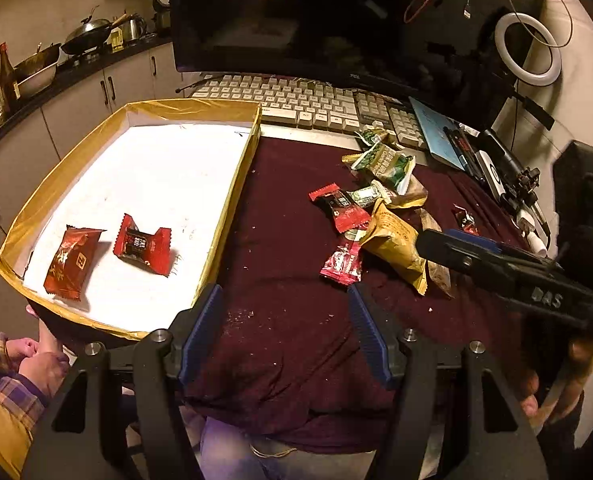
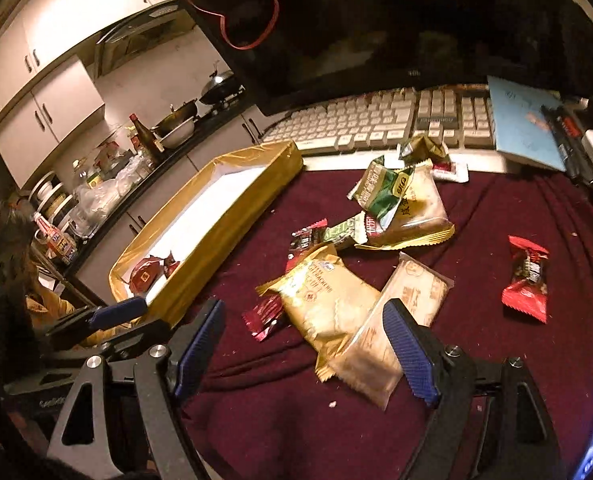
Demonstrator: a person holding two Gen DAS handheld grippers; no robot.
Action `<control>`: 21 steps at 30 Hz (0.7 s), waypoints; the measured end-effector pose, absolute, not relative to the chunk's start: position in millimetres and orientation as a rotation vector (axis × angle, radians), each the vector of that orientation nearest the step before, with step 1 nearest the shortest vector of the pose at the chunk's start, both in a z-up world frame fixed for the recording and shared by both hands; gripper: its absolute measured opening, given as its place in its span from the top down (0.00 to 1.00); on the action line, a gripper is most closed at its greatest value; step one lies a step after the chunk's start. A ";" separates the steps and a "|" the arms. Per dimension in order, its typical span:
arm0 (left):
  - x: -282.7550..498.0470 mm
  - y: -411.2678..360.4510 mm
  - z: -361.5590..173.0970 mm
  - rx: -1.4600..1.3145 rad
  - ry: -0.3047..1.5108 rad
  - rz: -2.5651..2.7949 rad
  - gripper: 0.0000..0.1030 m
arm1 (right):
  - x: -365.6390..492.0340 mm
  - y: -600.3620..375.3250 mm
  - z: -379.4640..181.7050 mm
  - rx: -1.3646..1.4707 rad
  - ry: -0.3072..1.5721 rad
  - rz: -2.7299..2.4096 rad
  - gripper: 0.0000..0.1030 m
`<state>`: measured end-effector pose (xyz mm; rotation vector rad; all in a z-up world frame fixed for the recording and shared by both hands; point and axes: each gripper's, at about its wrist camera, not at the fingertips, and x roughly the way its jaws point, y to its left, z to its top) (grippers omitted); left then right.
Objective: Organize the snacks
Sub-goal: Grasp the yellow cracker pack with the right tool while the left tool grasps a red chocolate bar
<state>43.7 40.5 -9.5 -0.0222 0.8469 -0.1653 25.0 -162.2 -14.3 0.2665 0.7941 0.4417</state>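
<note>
While both grippers hang with jaws apart and nothing between them, the left gripper (image 1: 284, 328) sits over bare maroon cloth (image 1: 280, 216) just off the gold-rimmed tray (image 1: 232, 196), whose right wall runs from 6 toward 12 o'clock. Two red packets (image 1: 142, 246) lie inside, at 10 o'clock. The right gripper (image 2: 308, 348) straddles the gold packet (image 2: 328, 304), long axis 11-to-5. Open cloth lies at 3 o'clock around a lone red candy (image 2: 526, 280).

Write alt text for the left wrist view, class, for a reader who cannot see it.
Two red snack packets lie in a gold-edged tray on the left; more snacks sit heaped on the maroon cloth to its right. The left gripper is open and empty.
</note>
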 end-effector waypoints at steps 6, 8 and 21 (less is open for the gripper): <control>46.0 42.8 -10.6 -0.022 0.853 -0.163 0.38 | 53.6 -134.0 -13.1 0.176 0.832 0.478 0.20; 46.4 44.5 -10.6 -0.025 0.851 -0.158 0.38 | 63.9 -129.1 -19.4 0.167 0.856 0.461 0.20; 48.9 48.7 -15.3 -0.058 0.860 -0.165 0.38 | 38.5 -123.5 -34.6 0.087 0.909 0.429 0.49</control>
